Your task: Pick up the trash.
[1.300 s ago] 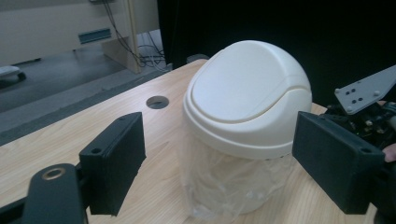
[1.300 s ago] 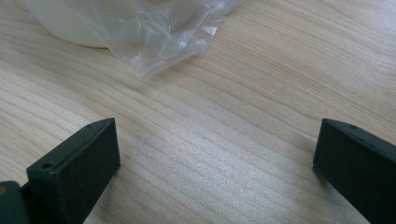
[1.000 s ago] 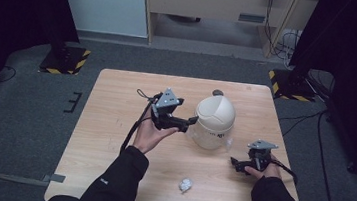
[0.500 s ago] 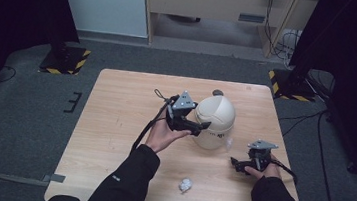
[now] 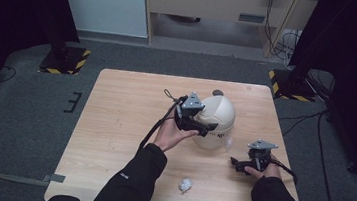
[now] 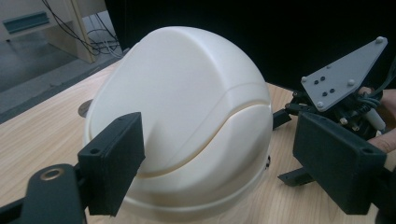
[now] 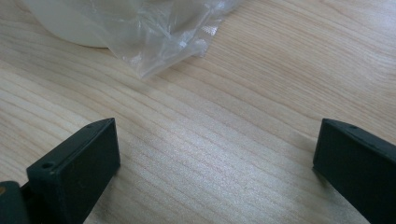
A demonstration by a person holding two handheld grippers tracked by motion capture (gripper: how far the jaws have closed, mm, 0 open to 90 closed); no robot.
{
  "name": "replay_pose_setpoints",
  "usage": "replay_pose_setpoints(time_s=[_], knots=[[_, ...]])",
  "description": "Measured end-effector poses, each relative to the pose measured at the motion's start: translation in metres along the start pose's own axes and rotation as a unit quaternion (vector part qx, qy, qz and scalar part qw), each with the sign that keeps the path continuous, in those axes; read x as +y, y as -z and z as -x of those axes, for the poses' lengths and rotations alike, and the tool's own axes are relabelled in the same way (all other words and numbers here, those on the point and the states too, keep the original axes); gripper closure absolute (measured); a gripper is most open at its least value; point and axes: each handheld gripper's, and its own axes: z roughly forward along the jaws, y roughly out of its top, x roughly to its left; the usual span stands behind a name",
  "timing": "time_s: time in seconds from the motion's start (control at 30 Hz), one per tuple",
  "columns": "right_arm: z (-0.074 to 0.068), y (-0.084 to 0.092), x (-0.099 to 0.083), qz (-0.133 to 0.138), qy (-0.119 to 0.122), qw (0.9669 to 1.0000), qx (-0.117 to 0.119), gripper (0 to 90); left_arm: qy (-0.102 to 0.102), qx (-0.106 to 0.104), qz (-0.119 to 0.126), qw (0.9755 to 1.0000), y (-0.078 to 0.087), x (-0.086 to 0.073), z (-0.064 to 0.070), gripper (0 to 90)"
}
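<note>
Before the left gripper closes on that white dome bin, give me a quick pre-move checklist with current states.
1. left gripper jaws open: ok, spread wide in the left gripper view.
2. Jaws lined up on the domed bin: ok, one jaw sits in front of its left side, the other off to its right.
3. Contact with the bin: cannot tell, the near jaw overlaps it.
4. right gripper out of the way: ok, low on the table, apart from the bin, jaws open.
5. plastic bag free of the jaws: ok, it pokes out at the bin's base.
6. crumpled paper clear of the path: ok, near the front edge.
</note>
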Motion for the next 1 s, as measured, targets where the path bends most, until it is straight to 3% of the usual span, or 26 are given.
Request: replay_pose_setpoints(time_s=[0.1, 1.0], knots=[[0.000, 0.000, 0.000, 0.000, 0.000, 1.0000, 0.000, 0.7, -0.006, 0.002, -0.002, 1.0000, -0.003, 0.001, 0.001, 15.2], [0.000, 0.000, 0.000, 0.000, 0.000, 1.0000, 0.000, 0.7, 0.009, -0.002, -0.024, 0.9997, -0.027, -0.006, 0.002, 14.4]])
